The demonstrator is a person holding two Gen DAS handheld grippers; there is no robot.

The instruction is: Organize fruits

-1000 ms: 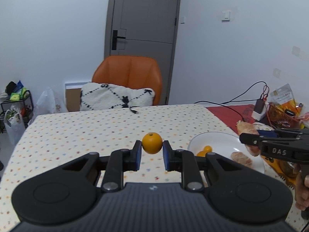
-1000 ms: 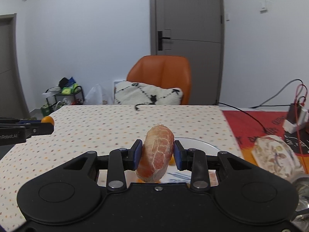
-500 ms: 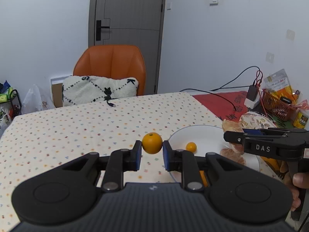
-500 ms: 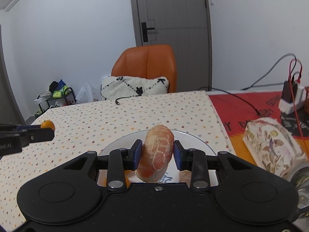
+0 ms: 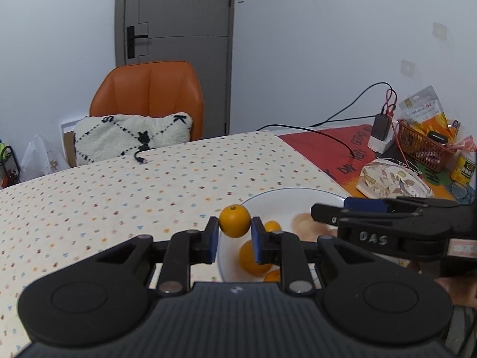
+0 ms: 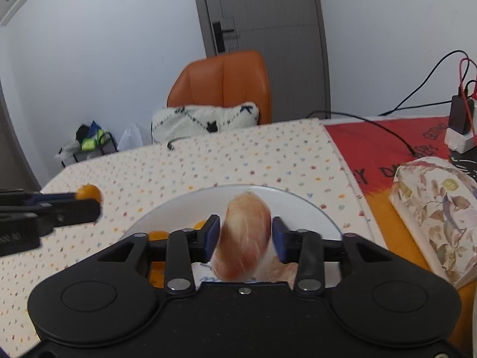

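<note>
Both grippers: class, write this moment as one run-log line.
left gripper: shut on small orange | right gripper: jaws just opened, peeled grapefruit segment between pads, over white plate

From my seat both feeds look evenly lit by soft indoor light, with no harsh glare and only faint shadows on the tablecloth (image 5: pixel 119 185). Fisheye bending curves the door (image 6: pixel 262 44) and darkens the corners. The peeled fruit segment (image 6: pixel 244 238) is smeared by motion blur; elsewhere things are reasonably sharp.
</note>
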